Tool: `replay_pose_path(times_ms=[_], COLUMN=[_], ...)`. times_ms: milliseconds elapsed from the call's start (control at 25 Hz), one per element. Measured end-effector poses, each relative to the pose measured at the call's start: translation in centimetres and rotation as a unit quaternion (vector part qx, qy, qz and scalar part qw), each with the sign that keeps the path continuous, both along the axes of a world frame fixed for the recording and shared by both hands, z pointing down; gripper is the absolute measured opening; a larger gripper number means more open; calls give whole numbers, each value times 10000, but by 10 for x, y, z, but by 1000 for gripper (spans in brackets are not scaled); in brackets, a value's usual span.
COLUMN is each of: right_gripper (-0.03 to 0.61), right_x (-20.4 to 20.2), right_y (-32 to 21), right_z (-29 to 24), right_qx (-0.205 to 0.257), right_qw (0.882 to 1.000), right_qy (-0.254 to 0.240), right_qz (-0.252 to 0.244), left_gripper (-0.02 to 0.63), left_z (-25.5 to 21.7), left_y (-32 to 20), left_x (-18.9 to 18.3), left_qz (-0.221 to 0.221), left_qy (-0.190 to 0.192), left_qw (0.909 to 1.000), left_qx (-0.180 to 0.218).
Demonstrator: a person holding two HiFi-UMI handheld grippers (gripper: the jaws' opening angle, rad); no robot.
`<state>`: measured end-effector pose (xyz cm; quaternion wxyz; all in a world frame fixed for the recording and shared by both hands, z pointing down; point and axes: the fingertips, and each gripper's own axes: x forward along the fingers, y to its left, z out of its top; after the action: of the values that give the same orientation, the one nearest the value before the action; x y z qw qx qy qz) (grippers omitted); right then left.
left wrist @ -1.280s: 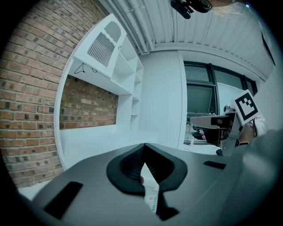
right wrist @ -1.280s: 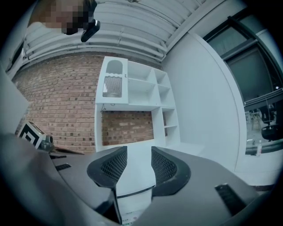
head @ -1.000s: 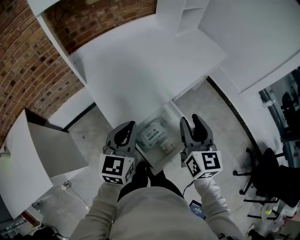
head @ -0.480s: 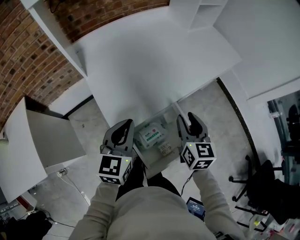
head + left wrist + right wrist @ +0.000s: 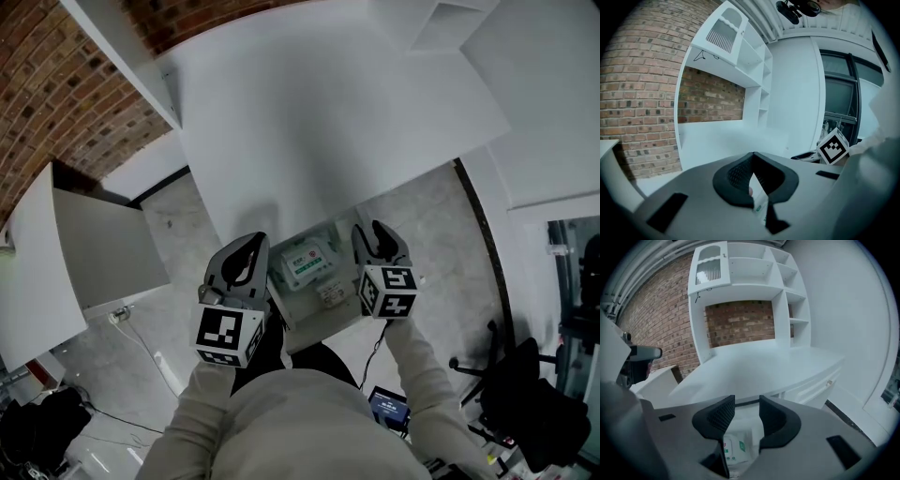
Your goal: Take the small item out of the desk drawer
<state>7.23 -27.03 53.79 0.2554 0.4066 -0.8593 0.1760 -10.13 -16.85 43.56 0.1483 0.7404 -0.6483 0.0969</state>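
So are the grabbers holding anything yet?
No, nothing. The right gripper hangs open over the drawer, where a white packet lies; the left gripper is shut and empty.

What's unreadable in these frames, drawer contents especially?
- Head view: the small item is too small to identify.
- Right gripper view: the white-and-green pack is mostly behind the right gripper body, and its print is illegible.
- Left gripper view: the drawer is almost wholly hidden by the left gripper body.
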Motion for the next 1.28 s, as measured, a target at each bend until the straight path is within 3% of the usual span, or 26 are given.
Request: replay_pose_path(times_ms=[320, 640, 1280], right_gripper=[189, 229, 252], right_x=[-8, -14, -1], right_y=[-5, -5, -12], right_z=[66, 120, 194], right_qx=[-728, -1150, -1933], right_qw=[9957, 9862, 9606], right_qy=[493, 1046, 1952], right_qz=[-293, -573, -425], left_gripper=[17, 17, 17], left_z=[13, 27, 41], left_y=[2, 10, 15], left_x=[-7, -15, -16], left_qz=[-294, -562, -759], left_qy=[-21, -13, -50], left_qw=[9994, 9977, 9953], left_qx=[-189, -383, -605])
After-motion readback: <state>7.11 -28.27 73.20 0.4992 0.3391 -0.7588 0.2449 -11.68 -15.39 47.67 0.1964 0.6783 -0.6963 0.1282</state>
